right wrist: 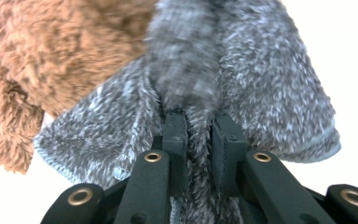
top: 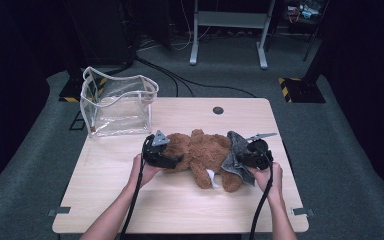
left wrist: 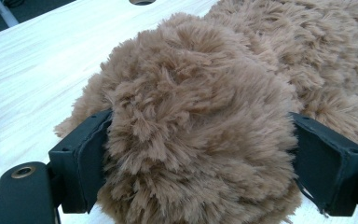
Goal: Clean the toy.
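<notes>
The brown plush teddy bear lies stretched across the middle of the pale wooden tabletop, in front of and to the right of the clear plastic zip pouch that stands upright at the tabletop's far left corner. A grey fleecy cloth is draped over the bear's right end, touching its fur.

The left tool sits at the bear's left end. In the left gripper view its two black jaws stand wide apart and press into either side of a rounded, furry part of the bear, so it is clamped on the toy. Which part of the bear this is cannot be told.

The right tool sits at the bear's right end, against the cloth. In the right gripper view its jaws are nearly together, pinching a gathered fold of the grey cloth between the pads, with the bear's fur just beside that fold on the left.

A person's forearms reach in from the near edge of the tabletop.
</notes>
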Available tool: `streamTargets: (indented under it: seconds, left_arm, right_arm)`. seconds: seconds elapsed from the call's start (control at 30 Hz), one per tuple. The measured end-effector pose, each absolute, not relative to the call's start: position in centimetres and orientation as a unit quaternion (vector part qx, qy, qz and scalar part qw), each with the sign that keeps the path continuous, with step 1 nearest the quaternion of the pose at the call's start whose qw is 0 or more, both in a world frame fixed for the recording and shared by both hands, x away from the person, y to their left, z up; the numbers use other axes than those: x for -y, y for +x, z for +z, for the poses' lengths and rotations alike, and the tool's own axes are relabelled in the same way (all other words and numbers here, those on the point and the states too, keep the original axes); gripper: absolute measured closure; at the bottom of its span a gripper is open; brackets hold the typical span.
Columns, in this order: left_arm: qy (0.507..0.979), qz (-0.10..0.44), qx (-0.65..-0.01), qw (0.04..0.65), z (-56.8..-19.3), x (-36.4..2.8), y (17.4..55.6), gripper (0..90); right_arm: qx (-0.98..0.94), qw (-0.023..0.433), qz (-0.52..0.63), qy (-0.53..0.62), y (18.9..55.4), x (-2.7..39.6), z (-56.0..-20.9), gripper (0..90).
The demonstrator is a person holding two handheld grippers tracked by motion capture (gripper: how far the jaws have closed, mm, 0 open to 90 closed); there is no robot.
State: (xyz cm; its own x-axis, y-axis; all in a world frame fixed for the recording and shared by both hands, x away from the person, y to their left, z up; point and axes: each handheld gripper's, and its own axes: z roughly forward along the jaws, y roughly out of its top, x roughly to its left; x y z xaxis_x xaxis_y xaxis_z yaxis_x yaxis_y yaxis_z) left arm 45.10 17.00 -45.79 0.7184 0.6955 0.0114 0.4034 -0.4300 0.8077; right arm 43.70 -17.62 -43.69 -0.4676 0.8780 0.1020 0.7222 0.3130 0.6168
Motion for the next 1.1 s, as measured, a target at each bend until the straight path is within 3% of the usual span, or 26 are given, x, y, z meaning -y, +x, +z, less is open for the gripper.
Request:
streamTargets:
  seconds: [0.23, 0.53, 0.7, 0.9, 1.1]
  left_arm:
    - [0.824, 0.178, -0.333, 0.422, -45.9, -16.9, 45.1, 14.3]
    - [0.825, 0.178, -0.332, 0.422, -45.9, -16.8, 45.0, 14.3]
    - [0.826, 0.177, -0.332, 0.421, -45.8, -16.8, 45.0, 14.3]
    - [0.824, 0.178, -0.333, 0.421, -45.8, -16.8, 45.0, 14.4]
    - [0.825, 0.18, -0.333, 0.42, -45.8, -16.8, 45.0, 14.3]
  right_arm:
    - [-0.812, 0.143, 0.274, 0.495, 44.0, 15.8, -45.7, 77.5]
    - [-0.837, 0.125, 0.225, 0.482, 42.6, 16.5, -45.1, 78.6]
    - [-0.848, 0.088, 0.206, 0.48, 40.7, 17.6, -45.2, 78.6]
    - [-0.822, 0.117, 0.263, 0.491, 39.7, 18.7, -43.8, 78.3]
    - [-0.808, 0.153, 0.303, 0.482, 40.6, 16.5, -43.1, 78.2]
